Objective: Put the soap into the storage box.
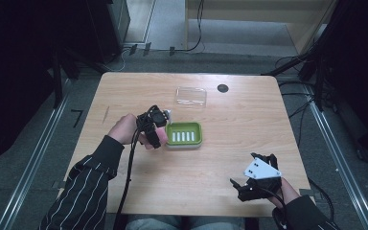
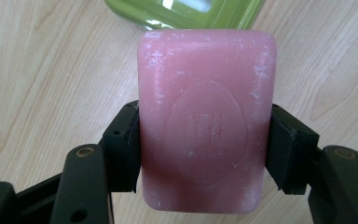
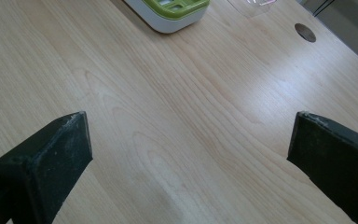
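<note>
A pink bar of soap (image 2: 205, 121) with a stamped oval on its face sits clamped between the two black pads of my left gripper (image 2: 203, 149), a little above the wood. In the high view that gripper (image 1: 154, 134) hangs just left of a green soap dish (image 1: 184, 134) with white ribs inside, and the soap (image 1: 149, 142) peeks out pink beneath it. The dish's green edge (image 2: 186, 11) lies just beyond the soap. My right gripper (image 1: 249, 184) rests near the table's front right, jaws wide apart with only bare wood between them (image 3: 191, 149).
A clear plastic lid (image 1: 190, 96) lies behind the dish toward the far edge. A round dark cable hole (image 1: 223, 88) sits near it. The wooden table (image 1: 220, 163) stretches between the dish and the right gripper. Cables trail over the floor around the table.
</note>
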